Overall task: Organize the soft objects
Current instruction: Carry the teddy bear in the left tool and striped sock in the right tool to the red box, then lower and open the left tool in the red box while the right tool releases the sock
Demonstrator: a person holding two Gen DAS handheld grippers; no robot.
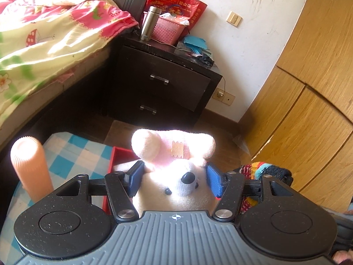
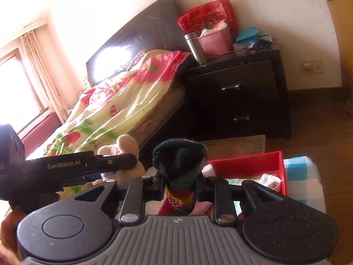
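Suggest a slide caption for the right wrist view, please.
Right gripper clamps a striped knitted sock above the red box.

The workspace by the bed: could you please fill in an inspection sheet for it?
Surface: blue checked cloth under a red tray.
Job's things: white plush toy in the left gripper; striped knit sock in the right gripper; folded cloths in the tray.
Clutter: peach ribbed cylinder on the cloth.
Grippers: left closed on the toy's head, right shut on the sock.
Cables: a wire runs from the nightstand to a wall socket.
Surroundings: bed with floral quilt, steel flask, pink basket, wooden wardrobe.
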